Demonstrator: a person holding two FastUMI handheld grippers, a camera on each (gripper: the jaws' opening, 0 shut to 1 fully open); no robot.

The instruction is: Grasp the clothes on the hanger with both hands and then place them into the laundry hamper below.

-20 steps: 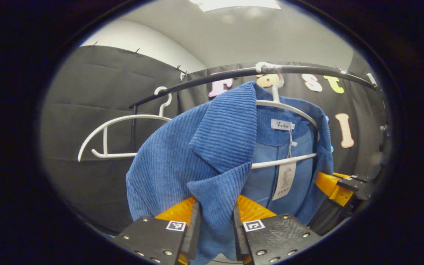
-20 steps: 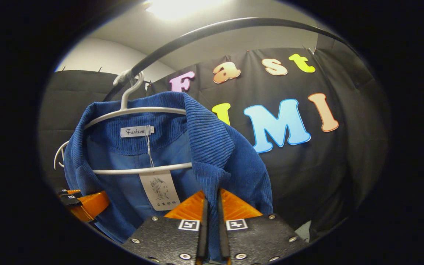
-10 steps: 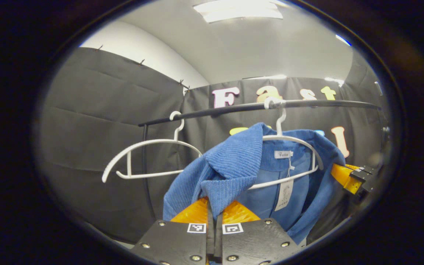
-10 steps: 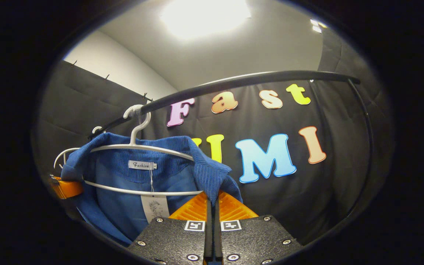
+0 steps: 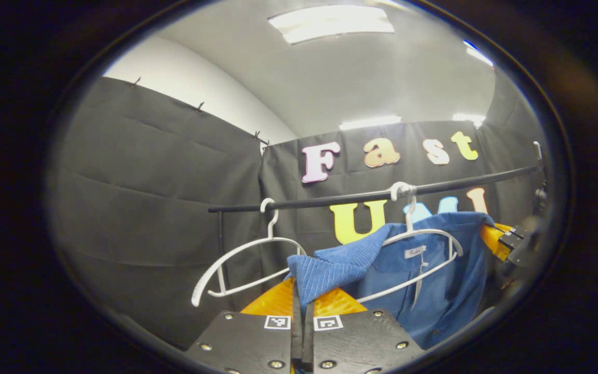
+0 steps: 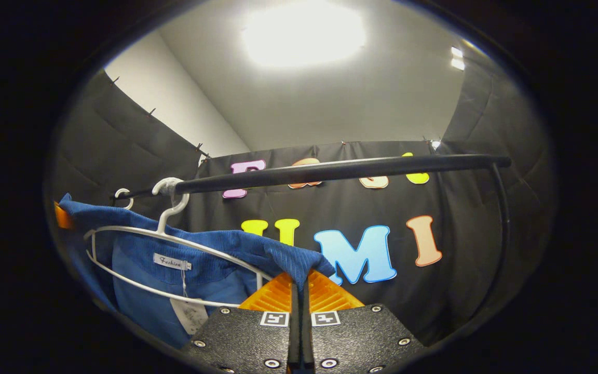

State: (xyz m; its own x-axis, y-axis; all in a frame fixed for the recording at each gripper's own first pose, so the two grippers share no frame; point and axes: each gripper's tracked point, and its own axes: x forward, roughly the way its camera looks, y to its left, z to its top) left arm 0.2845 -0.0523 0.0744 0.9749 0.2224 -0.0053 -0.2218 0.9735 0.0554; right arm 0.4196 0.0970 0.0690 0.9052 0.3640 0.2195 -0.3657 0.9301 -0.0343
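Observation:
A blue corduroy jacket (image 5: 413,275) hangs on a white hanger (image 5: 434,236) hooked over a black rail (image 5: 361,196). My left gripper (image 5: 301,296) is shut on the jacket's front edge, pulling it out sideways off the hanger. In the right gripper view, my right gripper (image 6: 299,285) is shut on the other front edge of the jacket (image 6: 211,249), stretched away from the hanger (image 6: 174,244). The right gripper (image 5: 506,241) also appears at the far right of the left gripper view, holding the cloth. The hamper is out of sight.
A second white hanger (image 5: 247,259), bare, hangs on the rail to the left of the jacket. The rail (image 6: 340,169) bends down into an upright post (image 6: 501,234) at the right. Black cloth walls close the booth behind.
Both grippers have pulled back and apart with the jacket's edges, so the jacket is spread wider and looks farther away. The left gripper closed fully on the cloth.

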